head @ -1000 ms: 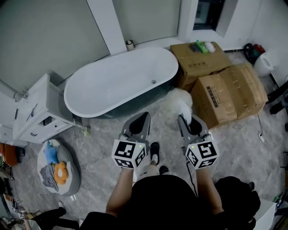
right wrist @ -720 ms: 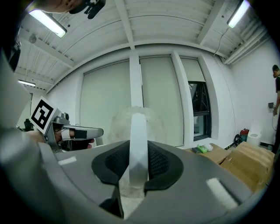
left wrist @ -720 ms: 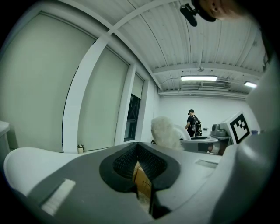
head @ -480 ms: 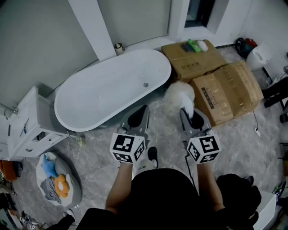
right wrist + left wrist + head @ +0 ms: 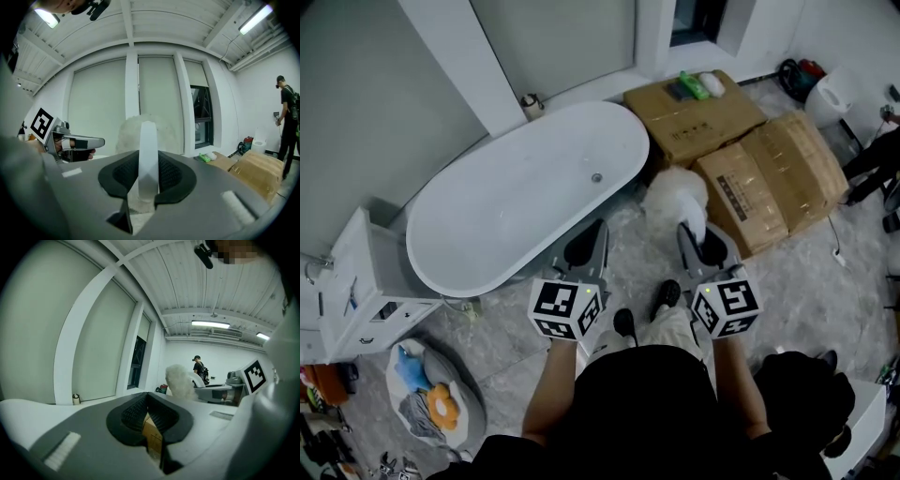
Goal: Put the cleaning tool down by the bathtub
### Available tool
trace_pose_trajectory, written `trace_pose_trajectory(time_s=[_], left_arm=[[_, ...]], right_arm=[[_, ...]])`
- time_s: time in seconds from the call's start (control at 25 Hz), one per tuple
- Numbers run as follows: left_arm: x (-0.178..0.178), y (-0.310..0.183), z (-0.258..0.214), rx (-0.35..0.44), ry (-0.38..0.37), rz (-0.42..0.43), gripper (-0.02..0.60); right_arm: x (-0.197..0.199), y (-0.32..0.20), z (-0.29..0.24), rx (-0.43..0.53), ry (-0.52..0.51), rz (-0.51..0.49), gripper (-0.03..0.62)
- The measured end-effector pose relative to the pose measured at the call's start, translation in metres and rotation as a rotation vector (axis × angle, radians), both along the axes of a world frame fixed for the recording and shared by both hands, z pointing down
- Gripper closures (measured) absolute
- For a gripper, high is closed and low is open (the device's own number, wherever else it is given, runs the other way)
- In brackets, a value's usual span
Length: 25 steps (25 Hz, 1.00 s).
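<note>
The cleaning tool is a fluffy white duster (image 5: 677, 194) on a flat white handle (image 5: 147, 150). My right gripper (image 5: 691, 234) is shut on that handle, and the duster head hangs over the floor just off the right end of the white oval bathtub (image 5: 516, 202). In the right gripper view the fluffy head (image 5: 127, 133) stands behind the jaws. My left gripper (image 5: 595, 232) is beside it over the floor at the tub's near side, with its jaws together and nothing held. The tub's rim (image 5: 28, 408) shows pale at the lower left of the left gripper view.
Two cardboard boxes (image 5: 692, 120) (image 5: 780, 180) stand right of the tub, with green and white items (image 5: 696, 85) on the far one. A white cabinet (image 5: 358, 281) and a basket of cloths (image 5: 427, 405) are at left. A person (image 5: 286, 123) stands far right.
The view has shifted so the tub and boxes sit lower and more to the left. One foot has stepped forward between the grippers. The duster stays in the right gripper.
</note>
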<state>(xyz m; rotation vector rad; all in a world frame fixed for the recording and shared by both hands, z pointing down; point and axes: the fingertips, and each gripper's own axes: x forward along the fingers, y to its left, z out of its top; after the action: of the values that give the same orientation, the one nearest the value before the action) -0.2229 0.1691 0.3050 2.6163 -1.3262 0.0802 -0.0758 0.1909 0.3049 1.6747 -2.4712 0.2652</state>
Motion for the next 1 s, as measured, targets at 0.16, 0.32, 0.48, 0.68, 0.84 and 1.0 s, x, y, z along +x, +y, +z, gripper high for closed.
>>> trace_pose_trajectory(time_s=[0.16, 0.32, 0.48, 0.68, 0.84, 1.0], left_arm=[[0.009, -0.022, 0.003, -0.003, -0.007, 0.009, 0.583], [0.020, -0.052, 0.003, -0.002, -0.010, 0.008, 0.583], [0.036, -0.083, 0.001, 0.000, -0.023, 0.022, 0.583], [0.066, -0.132, -0.003, -0.004, -0.034, 0.036, 0.583], [0.098, -0.168, -0.010, 0.000, -0.042, 0.044, 0.583], [0.128, -0.203, -0.008, -0.014, -0.049, 0.033, 0.583]], right_arm=[[0.011, -0.021, 0.006, -0.012, -0.006, 0.012, 0.499], [0.024, -0.051, 0.010, -0.016, -0.005, 0.015, 0.499], [0.039, -0.086, 0.012, -0.022, -0.013, 0.020, 0.499], [0.063, -0.135, 0.012, -0.033, -0.017, 0.013, 0.499], [0.092, -0.174, 0.007, -0.036, -0.019, 0.009, 0.499], [0.124, -0.211, 0.010, -0.053, -0.016, 0.002, 0.499]])
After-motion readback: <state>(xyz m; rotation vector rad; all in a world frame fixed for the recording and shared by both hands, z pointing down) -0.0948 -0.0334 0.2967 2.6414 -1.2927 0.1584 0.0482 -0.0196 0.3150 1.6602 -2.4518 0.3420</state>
